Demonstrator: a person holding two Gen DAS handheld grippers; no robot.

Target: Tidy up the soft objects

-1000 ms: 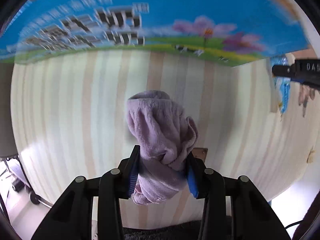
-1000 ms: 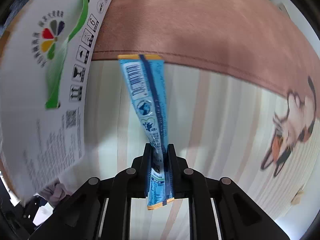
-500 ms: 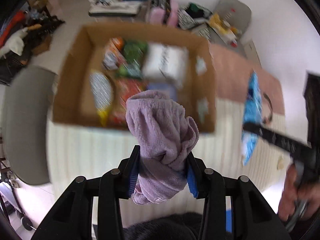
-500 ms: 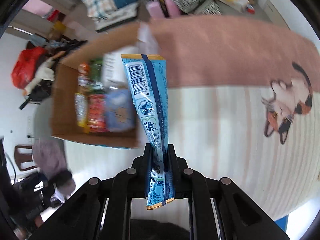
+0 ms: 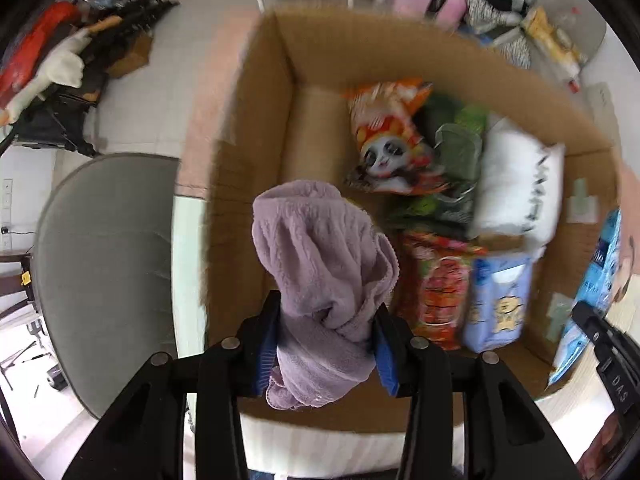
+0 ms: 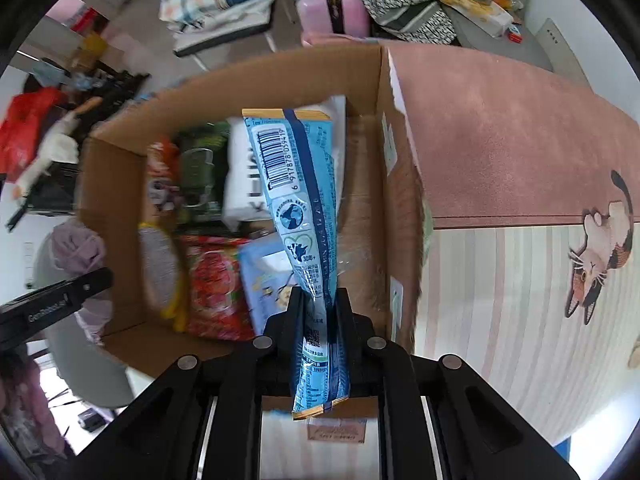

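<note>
My left gripper (image 5: 326,308) is shut on a bunched purple towel (image 5: 320,248), which hangs over the left part of an open cardboard box (image 5: 256,120). My right gripper (image 6: 320,300) is shut on a long blue packet (image 6: 296,184) with a barcode, held above the right side of the same box (image 6: 120,184). In the right wrist view the purple towel (image 6: 76,246) shows at the far left, just outside the box's left wall. The blue packet (image 5: 600,264) appears at the right edge of the left wrist view.
Inside the box lie an orange snack bag (image 5: 392,136), a white pack (image 5: 516,184), a red bag (image 5: 436,288) and a light blue pack (image 5: 500,300). A grey cushion (image 5: 104,260) sits to the left. A pink mat (image 6: 500,140) and a striped mat with a cat picture (image 6: 600,256) lie to the right.
Both grippers rose and travelled from above the striped mat to above the open box. Each keeps its hold, the left on the towel, the right on the packet.
</note>
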